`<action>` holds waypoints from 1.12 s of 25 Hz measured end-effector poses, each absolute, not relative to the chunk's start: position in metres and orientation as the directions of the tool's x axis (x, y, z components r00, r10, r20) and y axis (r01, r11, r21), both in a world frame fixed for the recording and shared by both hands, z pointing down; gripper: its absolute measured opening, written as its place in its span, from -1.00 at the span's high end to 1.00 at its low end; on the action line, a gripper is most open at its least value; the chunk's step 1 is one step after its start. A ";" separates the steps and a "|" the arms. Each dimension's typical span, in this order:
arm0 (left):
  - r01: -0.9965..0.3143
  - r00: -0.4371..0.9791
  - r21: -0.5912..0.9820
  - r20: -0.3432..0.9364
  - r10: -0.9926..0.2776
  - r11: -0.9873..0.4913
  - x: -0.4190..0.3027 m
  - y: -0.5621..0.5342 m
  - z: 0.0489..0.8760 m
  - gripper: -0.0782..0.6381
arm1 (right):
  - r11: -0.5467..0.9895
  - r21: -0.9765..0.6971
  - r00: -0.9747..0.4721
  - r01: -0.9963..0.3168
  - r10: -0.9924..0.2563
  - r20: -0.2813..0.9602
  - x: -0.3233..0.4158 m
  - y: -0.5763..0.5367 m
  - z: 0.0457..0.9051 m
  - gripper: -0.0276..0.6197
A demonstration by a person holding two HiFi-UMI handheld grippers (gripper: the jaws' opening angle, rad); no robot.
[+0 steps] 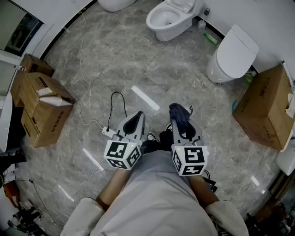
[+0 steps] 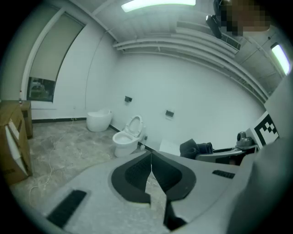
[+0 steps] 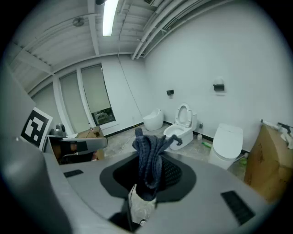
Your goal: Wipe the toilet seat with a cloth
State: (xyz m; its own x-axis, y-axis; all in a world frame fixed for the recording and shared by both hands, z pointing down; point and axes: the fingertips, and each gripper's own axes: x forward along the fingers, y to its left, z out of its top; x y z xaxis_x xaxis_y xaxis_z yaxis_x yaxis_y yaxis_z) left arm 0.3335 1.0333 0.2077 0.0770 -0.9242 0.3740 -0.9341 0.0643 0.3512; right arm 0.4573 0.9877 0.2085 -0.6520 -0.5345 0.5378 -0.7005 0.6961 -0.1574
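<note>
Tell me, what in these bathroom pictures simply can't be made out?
- Head view: the top edge cuts off the white fixture.
- Head view: the green bottle is too small to read its label.
- All views: the open toilet is too far away to show whether its seat is dirty.
- Right gripper view: the cloth is bunched, its folds hiding its full shape.

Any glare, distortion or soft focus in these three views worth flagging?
Head view: evenly lit and sharp, with bright streaks of lamp glare on the glossy floor. Left gripper view: strong fisheye bending of the walls, black rounded corners, and the ceiling light is blown out. Right gripper view: same fisheye curve; the cloth near the lens is dark, but its folds still read.
</note>
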 end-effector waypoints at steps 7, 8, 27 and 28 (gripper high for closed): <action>-0.932 0.095 0.359 0.357 -0.929 0.042 0.291 1.050 0.197 0.76 | 0.670 -0.190 -0.653 -0.717 -0.552 0.518 0.415 1.003 0.196 0.68; -0.929 0.103 0.367 0.358 -0.928 0.039 0.288 1.050 0.198 0.76 | 0.668 -0.198 -0.658 -0.717 -0.556 0.508 0.411 1.001 0.193 0.67; -0.929 0.154 0.370 0.424 -0.893 0.016 0.207 0.796 0.214 0.76 | 0.738 -0.316 -0.775 -0.596 -0.426 0.466 0.290 0.745 0.214 0.63; -0.930 0.160 0.367 0.430 -0.889 0.010 0.204 0.776 0.215 0.76 | 0.737 -0.328 -0.778 -0.591 -0.414 0.472 0.283 0.728 0.218 0.63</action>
State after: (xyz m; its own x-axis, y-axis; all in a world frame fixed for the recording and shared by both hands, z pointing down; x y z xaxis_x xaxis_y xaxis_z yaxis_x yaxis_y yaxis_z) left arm 0.2039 0.7764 0.2151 0.1604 -0.8887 0.4296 -0.9301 0.0097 0.3672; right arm 0.2834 0.7285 0.2180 -0.7785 -0.4140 0.4717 -0.5908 0.7372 -0.3278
